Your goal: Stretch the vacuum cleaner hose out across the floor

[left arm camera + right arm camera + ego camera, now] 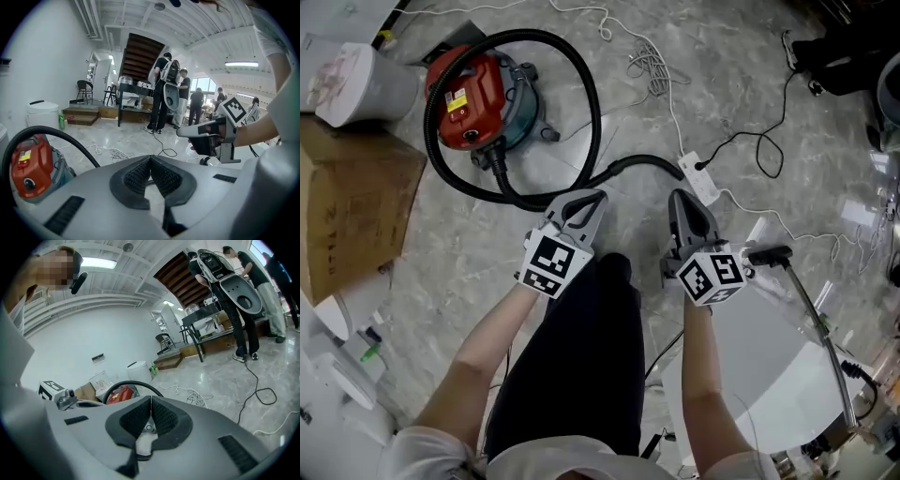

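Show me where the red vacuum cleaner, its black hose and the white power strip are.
red vacuum cleaner (471, 94): head view, on its red top.
black hose (596, 112): head view, on the right side of the loop.
white power strip (701, 180): head view, on the middle of its body.

Grey marbled floor (750, 56), pretty glossy. Sitting on it: a red and teal vacuum (473, 103) with its black hose (596, 108) looped in a big ring around it, one end trailing toward a white power strip (698, 178). A white cable (656, 66) lies in a messy tangle, and a thin black cable (759, 150) snakes off right of the strip. There's also a cardboard box (347, 206) and a white bin (356, 84) at the left.
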`<action>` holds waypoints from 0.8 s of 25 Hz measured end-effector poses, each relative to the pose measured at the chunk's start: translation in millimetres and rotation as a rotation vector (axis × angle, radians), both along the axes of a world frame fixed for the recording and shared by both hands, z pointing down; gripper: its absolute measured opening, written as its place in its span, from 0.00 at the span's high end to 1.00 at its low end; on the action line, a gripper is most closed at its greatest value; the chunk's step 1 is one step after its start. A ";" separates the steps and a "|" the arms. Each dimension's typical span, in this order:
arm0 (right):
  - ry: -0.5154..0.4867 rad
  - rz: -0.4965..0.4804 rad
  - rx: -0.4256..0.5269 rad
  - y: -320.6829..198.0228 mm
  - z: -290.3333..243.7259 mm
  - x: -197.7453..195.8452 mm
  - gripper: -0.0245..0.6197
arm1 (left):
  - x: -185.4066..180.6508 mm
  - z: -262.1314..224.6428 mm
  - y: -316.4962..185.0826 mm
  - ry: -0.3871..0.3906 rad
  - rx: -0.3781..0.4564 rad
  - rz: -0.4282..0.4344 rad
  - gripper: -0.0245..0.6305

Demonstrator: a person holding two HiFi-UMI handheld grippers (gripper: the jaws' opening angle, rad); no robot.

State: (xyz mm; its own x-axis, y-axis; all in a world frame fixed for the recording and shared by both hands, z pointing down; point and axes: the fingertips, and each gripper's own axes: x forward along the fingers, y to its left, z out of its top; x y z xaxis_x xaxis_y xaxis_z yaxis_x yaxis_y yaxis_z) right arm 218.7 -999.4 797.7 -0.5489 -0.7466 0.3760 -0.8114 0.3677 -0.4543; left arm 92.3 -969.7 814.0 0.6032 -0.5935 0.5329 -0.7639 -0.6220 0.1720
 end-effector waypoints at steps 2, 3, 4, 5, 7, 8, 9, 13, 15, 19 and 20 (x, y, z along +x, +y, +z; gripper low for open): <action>0.005 0.011 -0.006 -1.5 22.2 3.1 0.94 | 4.3 20.0 -6.4 0.003 0.003 0.013 0.96; 0.012 0.014 -0.007 -1.8 32.0 5.0 0.94 | 6.9 29.0 -9.7 0.005 0.005 0.020 0.96; 0.019 0.014 -0.004 -1.7 40.9 6.6 0.94 | 9.3 37.3 -12.5 0.005 0.009 0.027 0.96; 0.023 0.011 0.000 -1.1 49.1 7.4 0.94 | 11.2 45.3 -14.6 0.001 0.014 0.035 0.96; 0.020 -0.003 0.006 -0.7 66.1 7.0 0.94 | 13.2 62.9 -18.2 -0.010 0.021 0.051 0.96; 0.018 -0.009 0.006 -1.7 75.3 6.9 0.94 | 13.8 72.8 -20.4 -0.015 0.021 0.056 0.96; 0.017 -0.014 0.005 -3.3 85.2 7.3 0.94 | 14.2 83.2 -22.4 -0.017 0.019 0.058 0.96; -0.010 -0.023 -0.009 -8.0 127.7 5.7 0.94 | 9.2 131.3 -25.4 -0.033 0.001 0.055 0.96; -0.023 -0.024 -0.019 -9.5 151.0 4.2 0.94 | 5.0 158.1 -25.8 -0.043 -0.008 0.055 0.96; -0.021 -0.051 -0.029 -6.5 199.3 0.6 0.94 | -1.4 206.7 -20.0 -0.045 -0.025 0.053 0.96; -0.020 -0.056 -0.033 -5.4 211.9 -0.1 0.94 | -2.4 218.7 -18.1 -0.050 -0.028 0.059 0.96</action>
